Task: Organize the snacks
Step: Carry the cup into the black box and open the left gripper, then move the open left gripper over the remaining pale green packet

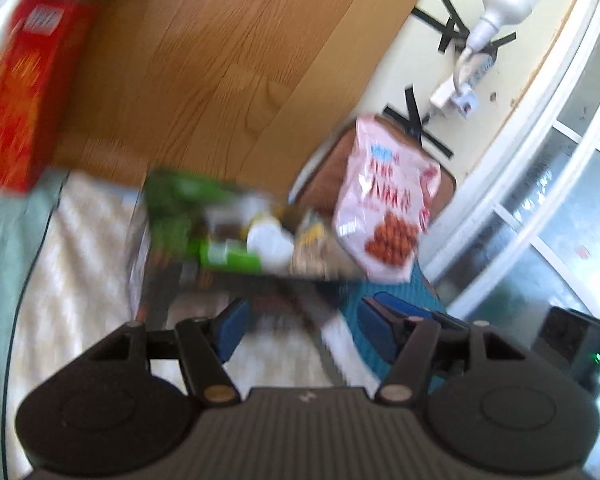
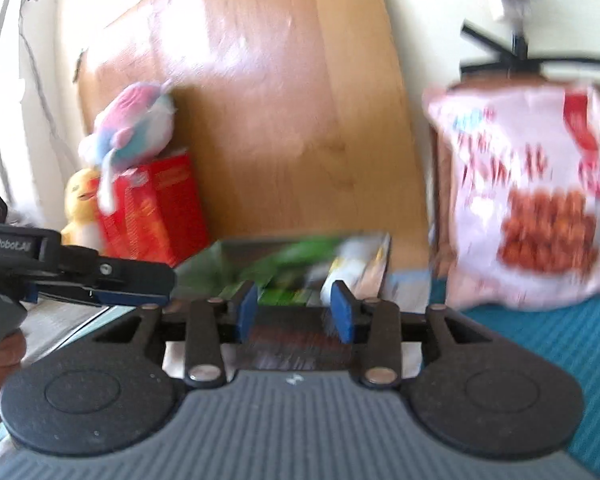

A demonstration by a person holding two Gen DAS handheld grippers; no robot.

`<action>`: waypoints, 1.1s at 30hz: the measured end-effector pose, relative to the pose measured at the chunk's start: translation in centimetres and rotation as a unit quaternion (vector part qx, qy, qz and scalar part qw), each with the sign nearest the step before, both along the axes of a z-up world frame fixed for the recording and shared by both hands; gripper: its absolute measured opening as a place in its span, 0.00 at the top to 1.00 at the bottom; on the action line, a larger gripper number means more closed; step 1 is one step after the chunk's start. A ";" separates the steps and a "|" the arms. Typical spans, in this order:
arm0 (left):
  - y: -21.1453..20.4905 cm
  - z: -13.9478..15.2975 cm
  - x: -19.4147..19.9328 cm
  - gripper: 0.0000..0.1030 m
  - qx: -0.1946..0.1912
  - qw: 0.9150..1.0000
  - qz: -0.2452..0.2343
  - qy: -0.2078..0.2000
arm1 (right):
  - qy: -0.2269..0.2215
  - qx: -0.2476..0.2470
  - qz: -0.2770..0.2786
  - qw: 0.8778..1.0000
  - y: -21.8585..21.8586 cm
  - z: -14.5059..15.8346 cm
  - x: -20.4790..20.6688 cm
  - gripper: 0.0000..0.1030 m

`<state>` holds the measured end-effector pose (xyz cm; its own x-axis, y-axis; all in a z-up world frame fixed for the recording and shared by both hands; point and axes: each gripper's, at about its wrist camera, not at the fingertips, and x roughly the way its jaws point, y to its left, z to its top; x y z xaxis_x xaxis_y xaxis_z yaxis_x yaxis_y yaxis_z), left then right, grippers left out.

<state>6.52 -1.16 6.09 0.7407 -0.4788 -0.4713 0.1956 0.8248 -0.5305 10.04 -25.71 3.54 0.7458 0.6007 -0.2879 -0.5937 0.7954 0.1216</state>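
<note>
Left wrist view: left gripper (image 1: 300, 326) open, empty; green snack pack (image 1: 188, 220) dead ahead, pink snack bag (image 1: 384, 208) ahead-right, upright (blurry). Right wrist view: right gripper (image 2: 296, 312) parted, holding nothing; red boxes (image 2: 156, 212) ahead-left. Sorting looks unfinished.

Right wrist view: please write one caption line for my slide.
Open right gripper facing a green snack pack, pink snack bag at right.

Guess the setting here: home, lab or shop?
Probably a home room: pastel plush toy atop red snack boxes, a wooden board against a cream wall, pink snack bag propped upright.
</note>
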 end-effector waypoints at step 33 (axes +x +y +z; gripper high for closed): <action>1.7 -5.7 -10.1 0.44 -0.003 0.997 0.039 0.061 | 0.025 -0.129 0.093 0.987 7.8 -6.2 -10.8 0.61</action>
<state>-3.58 0.54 0.43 0.7128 -0.4248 -0.5581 0.0640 0.8318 -0.5514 -0.78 -17.87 -2.66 0.6110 0.6275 -0.4827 -0.7302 0.6823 -0.0373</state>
